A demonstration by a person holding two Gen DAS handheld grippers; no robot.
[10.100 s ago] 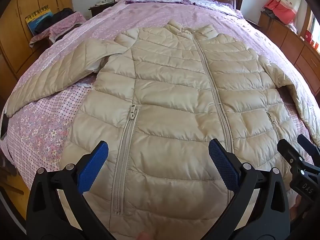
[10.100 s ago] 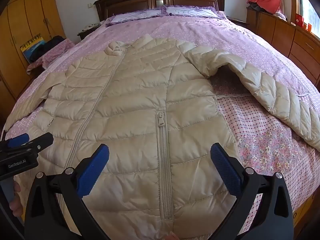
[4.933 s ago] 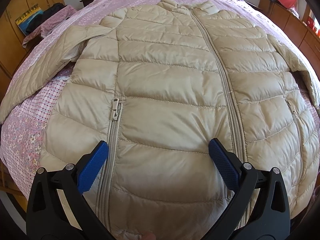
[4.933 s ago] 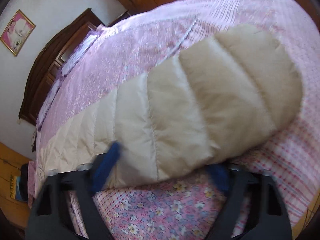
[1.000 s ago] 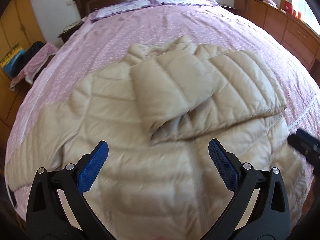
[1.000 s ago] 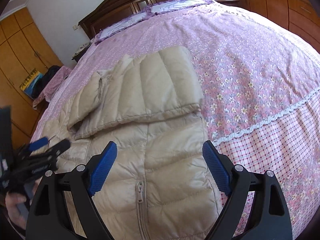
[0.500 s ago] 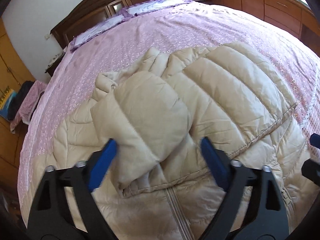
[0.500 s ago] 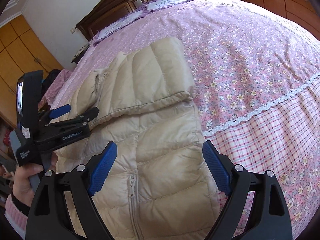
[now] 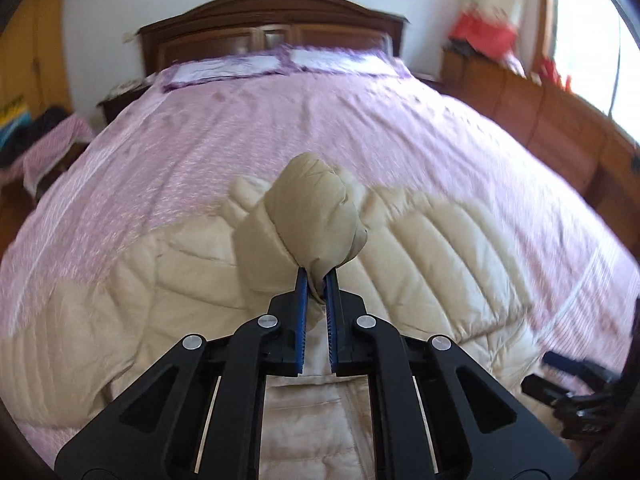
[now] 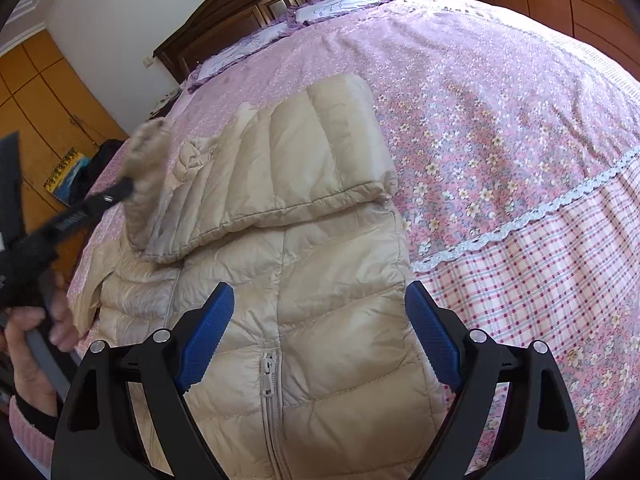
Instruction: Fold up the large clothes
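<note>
A beige quilted down jacket [image 10: 332,288] lies front up on the bed, zip closed. One sleeve [image 10: 312,152] is folded across its chest. My left gripper [image 9: 316,280] is shut on the puffy cuff of the other sleeve [image 9: 316,216] and holds it raised above the jacket's body [image 9: 420,248]. In the right wrist view the left gripper [image 10: 120,190] is blurred at the left, with the cuff [image 10: 146,156] sticking up from it. My right gripper [image 10: 320,296] hangs open over the jacket's lower front, near a pocket zip, with nothing between its pads.
A pink floral quilt [image 10: 500,100] covers the bed, with a dark wooden headboard [image 9: 272,20] and pillows at the far end. Wooden cabinets [image 9: 560,120] line the right side. Clothes [image 9: 48,140] lie piled at the left. A person's hand [image 10: 32,332] holds the left gripper.
The left gripper has shut on the end of the left sleeve and lifted it off the jacket. The right gripper has stayed open in about the same place.
</note>
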